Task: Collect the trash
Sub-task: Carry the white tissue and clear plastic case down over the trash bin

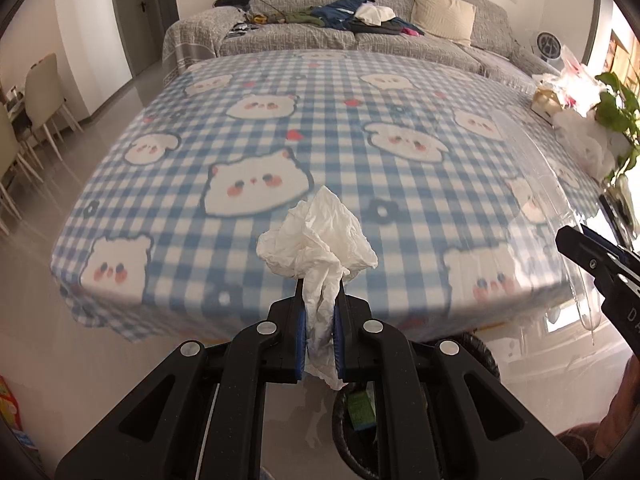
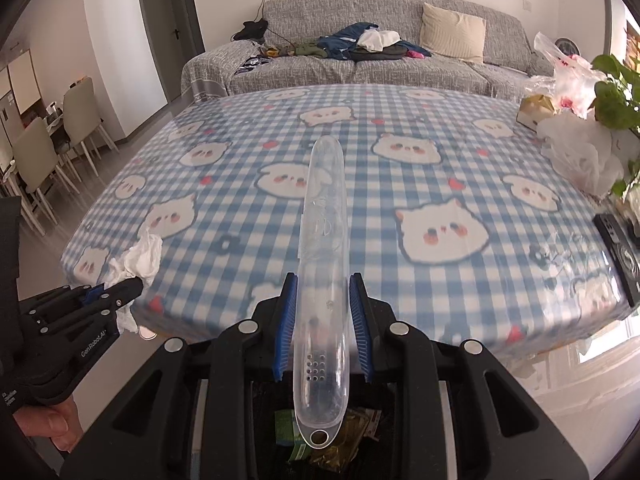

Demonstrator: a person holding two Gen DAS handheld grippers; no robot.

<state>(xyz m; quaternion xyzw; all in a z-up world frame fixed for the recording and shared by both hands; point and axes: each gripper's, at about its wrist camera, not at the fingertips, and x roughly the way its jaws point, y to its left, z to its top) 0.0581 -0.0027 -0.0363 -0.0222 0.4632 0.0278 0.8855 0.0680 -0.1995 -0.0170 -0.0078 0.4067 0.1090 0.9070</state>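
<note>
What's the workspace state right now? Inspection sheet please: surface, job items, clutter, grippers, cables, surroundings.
Surface: table under a blue checked cloth with bear print, middle bare.
Job's things: crumpled white tissue and clear plastic case, both held off the table; bin with wrappers below.
Clutter: plastic bags, box and plant at the table's right edge; dark flat device near the right corner.
Grippers: left gripper shut on the tissue; right gripper shut on the case.
Cables: one runs from a wall socket down to the sofa.
Surroundings: grey sofa with clothes and a cushion; dining chairs at left.
</note>
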